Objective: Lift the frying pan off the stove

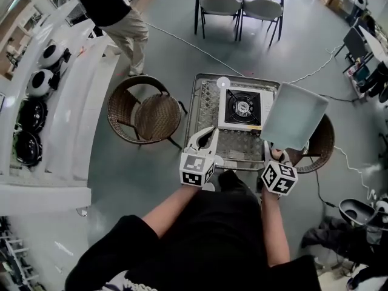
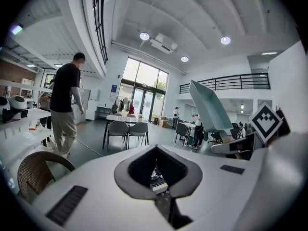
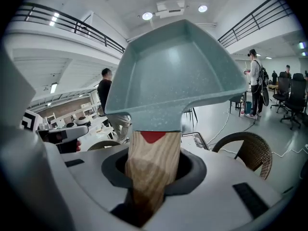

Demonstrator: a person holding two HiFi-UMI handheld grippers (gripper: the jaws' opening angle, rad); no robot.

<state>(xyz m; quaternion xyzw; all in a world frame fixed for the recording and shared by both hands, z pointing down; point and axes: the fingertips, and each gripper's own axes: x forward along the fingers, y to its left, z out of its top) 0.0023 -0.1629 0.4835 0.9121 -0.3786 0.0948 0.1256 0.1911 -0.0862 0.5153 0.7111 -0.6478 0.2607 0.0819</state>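
My right gripper [image 3: 153, 177] pinches the wooden handle [image 3: 150, 160] to hold the frying pan [image 3: 178, 71] clear above the stove [image 1: 242, 108]; my left gripper [image 1: 207, 139], pressed together and empty, idles beside the stove.

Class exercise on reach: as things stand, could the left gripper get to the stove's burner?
Probably yes. The left gripper hovers empty near the stove; the right gripper holds the frying pan up to the right, leaving the burner uncovered.

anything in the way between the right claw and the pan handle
Nothing visible does. The right claw is shut on the wooden handle, and the pan is lifted clear of the stove.
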